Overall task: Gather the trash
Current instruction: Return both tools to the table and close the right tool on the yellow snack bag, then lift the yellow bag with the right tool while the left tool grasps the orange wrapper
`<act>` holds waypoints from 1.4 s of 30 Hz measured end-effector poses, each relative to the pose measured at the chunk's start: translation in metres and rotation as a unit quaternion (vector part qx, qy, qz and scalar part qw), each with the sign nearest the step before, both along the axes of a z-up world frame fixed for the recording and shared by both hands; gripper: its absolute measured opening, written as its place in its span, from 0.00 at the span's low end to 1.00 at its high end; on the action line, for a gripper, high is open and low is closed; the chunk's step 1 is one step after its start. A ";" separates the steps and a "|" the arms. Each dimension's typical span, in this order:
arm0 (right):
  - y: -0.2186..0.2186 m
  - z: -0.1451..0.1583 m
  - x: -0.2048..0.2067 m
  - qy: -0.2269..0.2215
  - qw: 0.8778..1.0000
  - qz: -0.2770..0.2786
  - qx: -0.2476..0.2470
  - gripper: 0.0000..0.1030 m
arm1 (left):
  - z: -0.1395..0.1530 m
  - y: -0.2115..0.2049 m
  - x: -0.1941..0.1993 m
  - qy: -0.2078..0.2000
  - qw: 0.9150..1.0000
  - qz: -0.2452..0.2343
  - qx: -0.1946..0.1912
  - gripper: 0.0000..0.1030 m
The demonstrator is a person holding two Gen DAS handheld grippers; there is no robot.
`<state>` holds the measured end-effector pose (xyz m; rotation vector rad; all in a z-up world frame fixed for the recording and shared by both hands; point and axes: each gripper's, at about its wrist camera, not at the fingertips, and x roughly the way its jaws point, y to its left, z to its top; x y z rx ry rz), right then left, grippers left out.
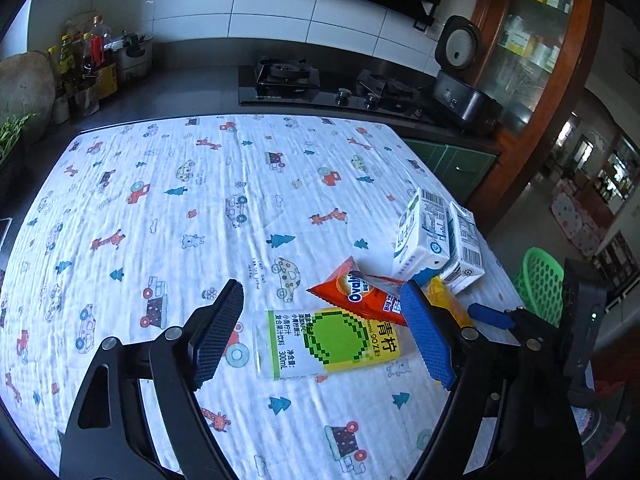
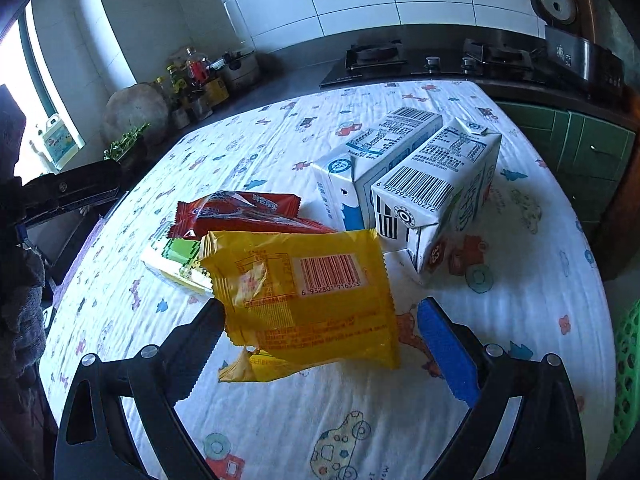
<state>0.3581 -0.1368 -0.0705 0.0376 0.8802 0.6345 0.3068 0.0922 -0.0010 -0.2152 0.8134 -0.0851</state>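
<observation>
On the cartoon-print tablecloth lies a green-and-yellow juice carton, flat, between the wide-apart fingers of my left gripper, which is open and not pressing on it. An orange-red snack wrapper rests on the carton's far edge. Behind it stand two white milk cartons, side by side. A yellow wrapper lies between the fingers of my right gripper. That gripper is open; its blue finger stays clear of the wrapper.
A green plastic basket stands off the table's right edge. A dark counter with a gas hob, a rice cooker and bottles runs behind the table. The left and near parts of the cloth hold nothing.
</observation>
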 end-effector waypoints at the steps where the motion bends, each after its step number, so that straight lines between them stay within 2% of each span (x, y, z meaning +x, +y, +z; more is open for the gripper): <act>1: 0.000 -0.002 0.002 0.004 1.000 0.001 0.002 0.91 | -0.002 0.000 0.003 0.003 1.000 0.000 -0.002 0.77; 10: 0.002 -0.012 0.009 0.030 0.999 0.017 0.017 0.89 | -0.018 -0.008 0.030 0.030 0.999 -0.009 -0.010 0.77; 15: 0.001 -0.011 0.005 0.030 0.999 0.019 0.010 0.71 | -0.026 -0.012 0.046 0.047 0.999 -0.019 0.000 0.77; 19: -0.004 -0.009 0.000 0.029 0.999 0.018 0.012 0.63 | -0.035 -0.015 0.058 0.064 0.998 -0.027 0.003 0.77; 23: -0.012 -0.006 -0.005 0.029 0.999 0.014 0.016 0.51 | -0.046 -0.013 0.067 0.081 0.996 -0.037 -0.013 0.77; 28: -0.014 -0.004 -0.013 0.021 1.000 0.012 0.013 0.42 | -0.059 -0.012 0.077 0.103 0.993 -0.049 -0.032 0.77; 30: -0.014 -0.003 -0.015 0.020 1.000 0.014 0.014 0.38 | -0.061 -0.011 0.078 0.104 0.992 -0.057 -0.042 0.73; 32: -0.014 -0.002 -0.018 0.015 1.000 0.013 0.014 0.36 | -0.062 -0.013 0.078 0.105 0.991 -0.068 -0.054 0.62; 33: -0.014 -0.001 -0.019 0.015 1.000 0.013 0.015 0.34 | -0.063 -0.013 0.077 0.106 0.990 -0.073 -0.057 0.59; 38: -0.015 0.000 -0.023 0.013 1.000 0.013 0.020 0.30 | -0.060 -0.022 0.072 0.093 0.990 -0.095 -0.050 0.35; 42: -0.016 0.003 -0.027 0.010 1.000 0.011 0.024 0.24 | -0.049 -0.026 0.065 0.070 0.992 -0.098 -0.031 0.30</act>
